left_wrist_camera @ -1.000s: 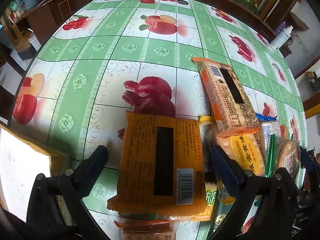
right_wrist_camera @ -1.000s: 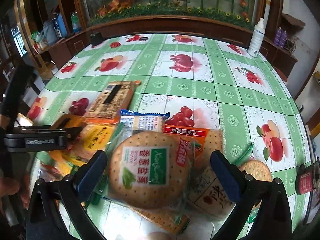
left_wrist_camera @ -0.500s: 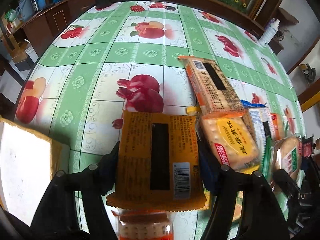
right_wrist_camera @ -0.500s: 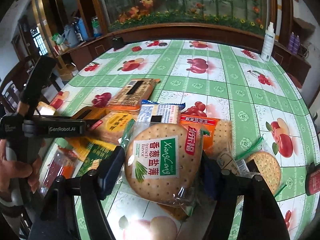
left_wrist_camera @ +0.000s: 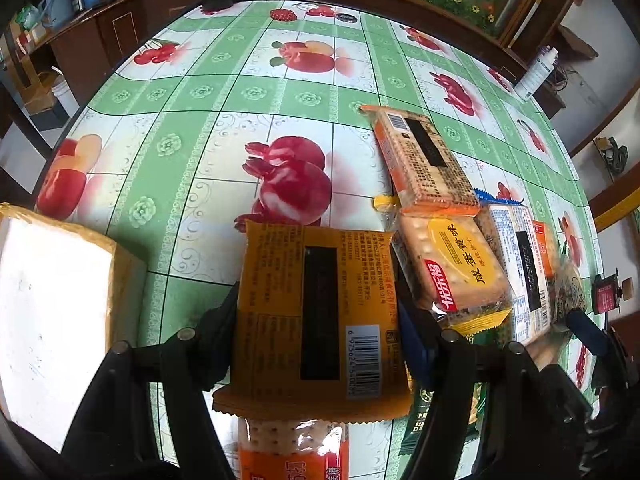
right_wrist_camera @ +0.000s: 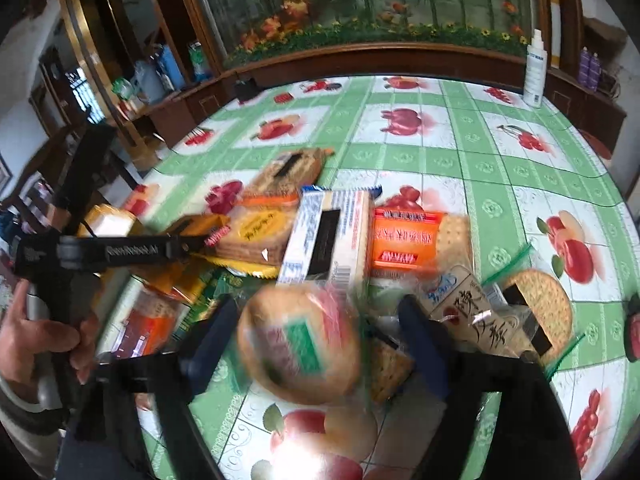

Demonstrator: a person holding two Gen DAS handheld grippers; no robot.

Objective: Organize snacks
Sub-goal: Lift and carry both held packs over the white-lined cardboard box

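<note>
We see the left gripper [left_wrist_camera: 316, 316] pinching the orange cracker packet [left_wrist_camera: 316, 312] by its two side edges, barcode side up, above the fruit-print tablecloth [left_wrist_camera: 208, 128]. The packet hides whatever lies under it, except for a red-and-orange biscuit pack [left_wrist_camera: 292, 452] cut off at the bottom edge. A white box [left_wrist_camera: 48, 304] runs out of the left wrist view at left. To the right sits the snack pile, led by a yellow-label cracker pack [left_wrist_camera: 452, 268].

In the right wrist view the right gripper [right_wrist_camera: 320, 344] has just been opening, its jaws spread on either side of the round cracker bag [right_wrist_camera: 300, 344]. That bag is smeared by motion blur, so we cannot read its label or tell for sure whether a pad touches it. A hand [right_wrist_camera: 36, 344] grips the other tool's handle at the left edge.
</note>
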